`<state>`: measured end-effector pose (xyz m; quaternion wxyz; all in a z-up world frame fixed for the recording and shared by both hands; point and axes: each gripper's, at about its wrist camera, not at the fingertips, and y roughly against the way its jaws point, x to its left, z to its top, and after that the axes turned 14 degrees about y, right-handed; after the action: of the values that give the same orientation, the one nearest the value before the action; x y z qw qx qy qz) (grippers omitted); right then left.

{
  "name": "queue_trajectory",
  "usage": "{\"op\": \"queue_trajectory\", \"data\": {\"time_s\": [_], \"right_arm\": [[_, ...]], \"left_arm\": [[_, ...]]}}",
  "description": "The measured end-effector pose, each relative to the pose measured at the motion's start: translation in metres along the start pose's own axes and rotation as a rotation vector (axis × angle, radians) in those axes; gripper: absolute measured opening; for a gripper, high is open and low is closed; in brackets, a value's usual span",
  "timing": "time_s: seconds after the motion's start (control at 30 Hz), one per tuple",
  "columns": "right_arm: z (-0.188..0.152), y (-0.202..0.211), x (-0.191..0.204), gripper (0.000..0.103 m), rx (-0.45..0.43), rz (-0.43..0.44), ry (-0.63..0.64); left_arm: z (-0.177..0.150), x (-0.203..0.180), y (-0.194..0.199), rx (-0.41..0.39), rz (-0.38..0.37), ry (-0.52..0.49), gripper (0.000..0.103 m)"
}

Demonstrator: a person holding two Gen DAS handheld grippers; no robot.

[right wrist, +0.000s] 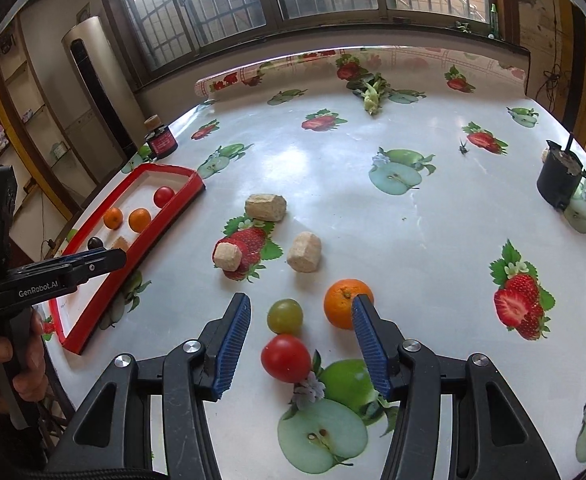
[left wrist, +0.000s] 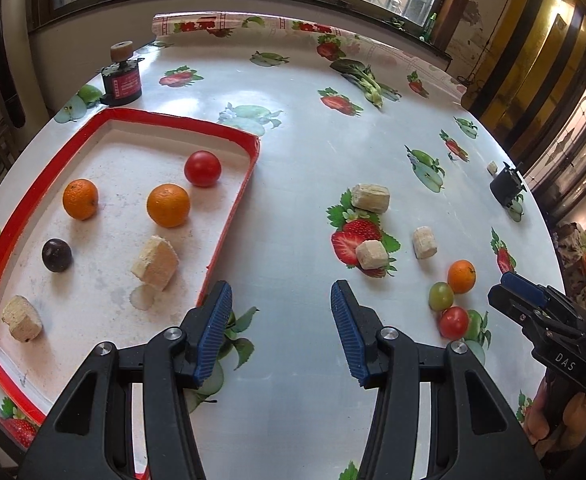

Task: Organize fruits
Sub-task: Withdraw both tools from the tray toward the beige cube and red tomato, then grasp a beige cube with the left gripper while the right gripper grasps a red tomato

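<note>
You work over a table [left wrist: 305, 168] covered in a glossy white cloth printed with strawberries and green apples. At its left edge sits a red-rimmed tray [left wrist: 229, 216]. Three pale cork-like blocks [left wrist: 371, 198] lie near the middle. Close to you, an orange [right wrist: 347, 302], a green grape [right wrist: 285, 316] and a red tomato [right wrist: 285, 358] cluster together. A leafy green vegetable [left wrist: 363, 76] lies at the far side, a dark jar [left wrist: 121, 84] behind the tray, a black cup [right wrist: 559, 184] at the right edge.
</note>
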<state>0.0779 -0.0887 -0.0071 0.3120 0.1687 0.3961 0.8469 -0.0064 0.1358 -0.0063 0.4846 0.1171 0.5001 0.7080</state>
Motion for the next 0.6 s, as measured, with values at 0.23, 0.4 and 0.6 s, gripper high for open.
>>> {"op": "queue_trajectory", "data": {"time_s": [0.23, 0.4, 0.6], "right_arm": [[-0.017, 0.013, -0.016, 0.055, 0.002, -0.023, -0.029], [-0.029, 0.013, -0.015, 0.055, 0.013, -0.006, -0.036], [-0.039, 0.004, 0.004, 0.055, 0.032, 0.06, 0.004]], "left_arm": [[-0.007, -0.022, -0.01, 0.029, -0.017, -0.043, 0.05], [-0.007, -0.032, -0.017, 0.045, -0.023, -0.058, 0.05], [-0.006, -0.042, -0.03, 0.068, -0.038, -0.067, 0.05]]}}
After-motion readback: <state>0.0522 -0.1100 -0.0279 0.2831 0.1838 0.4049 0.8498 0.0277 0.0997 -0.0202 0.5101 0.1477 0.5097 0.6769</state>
